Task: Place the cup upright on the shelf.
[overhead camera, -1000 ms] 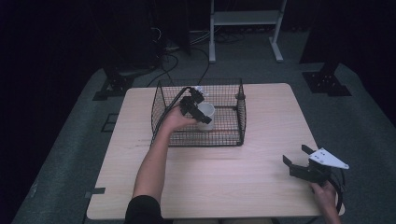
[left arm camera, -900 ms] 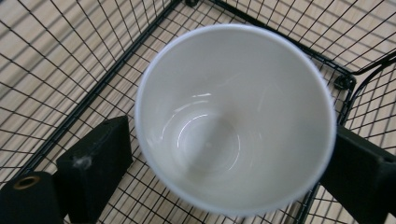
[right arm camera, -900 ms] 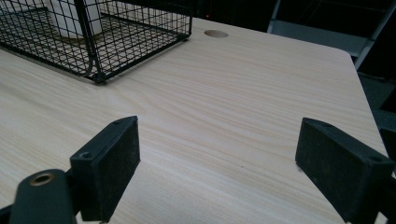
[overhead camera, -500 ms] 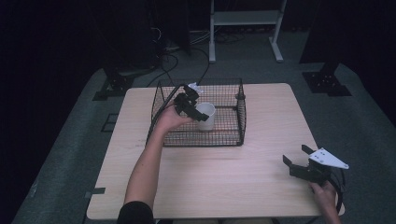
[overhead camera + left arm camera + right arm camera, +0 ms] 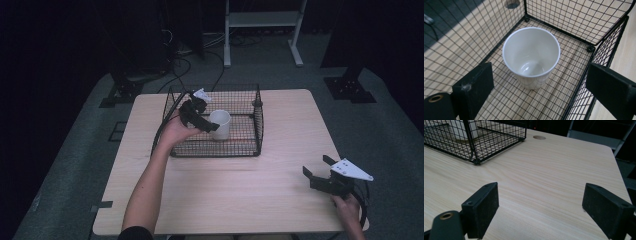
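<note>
A white cup (image 5: pixel 220 124) stands upright and empty inside a black wire basket (image 5: pixel 215 150) at the back of the wooden table (image 5: pixel 250 200). My left gripper (image 5: pixel 204 116) hovers over the basket's left part, just left of the cup. In the left gripper view the cup (image 5: pixel 531 56) rests on the basket floor ahead of the left gripper (image 5: pixel 539 72). Its jaws have just been opening and stand wide apart, with neither pad touching the cup. My right gripper (image 5: pixel 316 166) is open at the table's front right corner, with bare wood between its pads (image 5: pixel 484 207).
The basket (image 5: pixel 486 142) lies ahead and to the left in the right gripper view, with the cup (image 5: pixel 461 130) behind its wire. A round hole (image 5: pixel 539 137) marks the tabletop beyond it. Stands and cables surround the table on a dark floor.
My left gripper has drawn back to the left and upward, off the cup, which stays standing in the basket. The right gripper has not moved.
</note>
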`<state>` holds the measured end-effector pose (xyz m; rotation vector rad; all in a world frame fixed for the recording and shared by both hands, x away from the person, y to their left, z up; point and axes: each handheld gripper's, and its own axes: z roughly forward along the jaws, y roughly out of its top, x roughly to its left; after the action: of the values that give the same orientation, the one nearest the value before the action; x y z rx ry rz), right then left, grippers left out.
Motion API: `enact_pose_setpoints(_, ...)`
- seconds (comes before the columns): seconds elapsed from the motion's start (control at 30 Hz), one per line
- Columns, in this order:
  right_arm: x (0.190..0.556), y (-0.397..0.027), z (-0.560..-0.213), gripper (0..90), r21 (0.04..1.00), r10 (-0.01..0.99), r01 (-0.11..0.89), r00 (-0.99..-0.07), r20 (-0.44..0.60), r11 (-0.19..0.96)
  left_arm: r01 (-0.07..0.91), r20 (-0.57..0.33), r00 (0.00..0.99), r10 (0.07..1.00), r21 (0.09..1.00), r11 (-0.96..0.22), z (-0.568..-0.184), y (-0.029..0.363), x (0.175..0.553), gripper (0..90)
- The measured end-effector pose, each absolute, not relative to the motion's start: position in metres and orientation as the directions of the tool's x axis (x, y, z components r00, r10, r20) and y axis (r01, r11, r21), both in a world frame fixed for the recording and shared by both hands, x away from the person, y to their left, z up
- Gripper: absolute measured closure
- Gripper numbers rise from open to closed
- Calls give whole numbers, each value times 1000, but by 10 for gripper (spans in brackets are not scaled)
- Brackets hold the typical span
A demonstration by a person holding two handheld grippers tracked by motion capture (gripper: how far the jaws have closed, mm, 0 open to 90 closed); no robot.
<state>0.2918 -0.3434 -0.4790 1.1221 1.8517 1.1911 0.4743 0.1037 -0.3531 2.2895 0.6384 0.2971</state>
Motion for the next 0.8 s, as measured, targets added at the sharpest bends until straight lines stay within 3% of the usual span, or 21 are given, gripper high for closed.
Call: enact_pose_setpoints(0.8, 292, -343, -479, 130, 926, 907, 311, -414, -72, 216, 305, 57, 857, 513, 746, -592, -341, 124, 427, 74)
